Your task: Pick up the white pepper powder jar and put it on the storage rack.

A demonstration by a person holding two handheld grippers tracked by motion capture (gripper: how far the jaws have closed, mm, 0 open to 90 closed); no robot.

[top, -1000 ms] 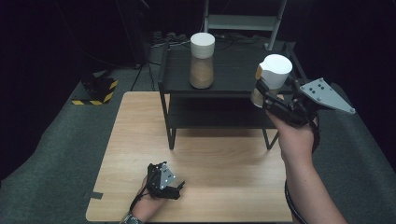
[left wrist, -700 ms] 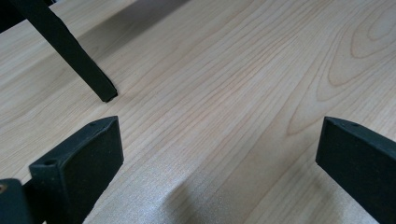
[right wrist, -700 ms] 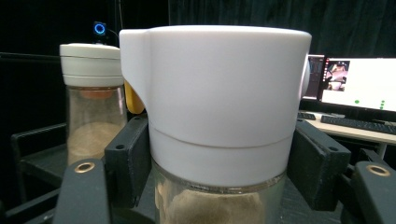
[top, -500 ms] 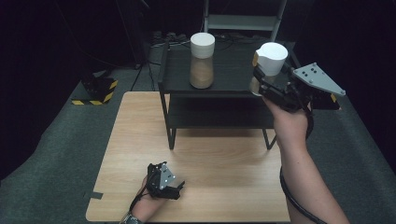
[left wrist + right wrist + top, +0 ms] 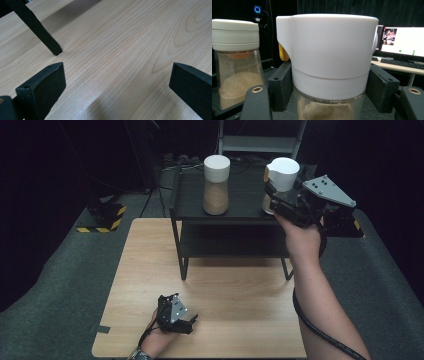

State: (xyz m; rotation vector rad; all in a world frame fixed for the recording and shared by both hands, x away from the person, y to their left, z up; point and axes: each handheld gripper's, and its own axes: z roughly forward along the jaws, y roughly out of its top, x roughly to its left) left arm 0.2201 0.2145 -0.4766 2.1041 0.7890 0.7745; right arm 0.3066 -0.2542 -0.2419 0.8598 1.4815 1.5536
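Note:
My right gripper (image 5: 272,195) is shut on a glass jar (image 5: 282,172) with a white spouted lid and brown granules inside. It holds the jar over the right end of the black rack's top shelf (image 5: 245,210). In the right gripper view the fingers (image 5: 280,85) press the jar (image 5: 327,57) just under its lid. A second jar (image 5: 216,185) of the same granules stands upright on the shelf to the left, also seen in the right gripper view (image 5: 235,62). My left gripper (image 5: 187,322) rests open on the wooden table (image 5: 225,290), nothing between its fingers (image 5: 45,85).
The rack's leg (image 5: 37,30) stands on the table ahead of the left gripper. A yellow-and-black striped block (image 5: 102,217) lies on the floor at left. A metal frame (image 5: 260,142) stands behind the rack. A monitor (image 5: 402,40) and keyboard sit far off.
My right gripper has carried the jar up and to the left, farther over the top shelf. The left gripper has stayed where it was.

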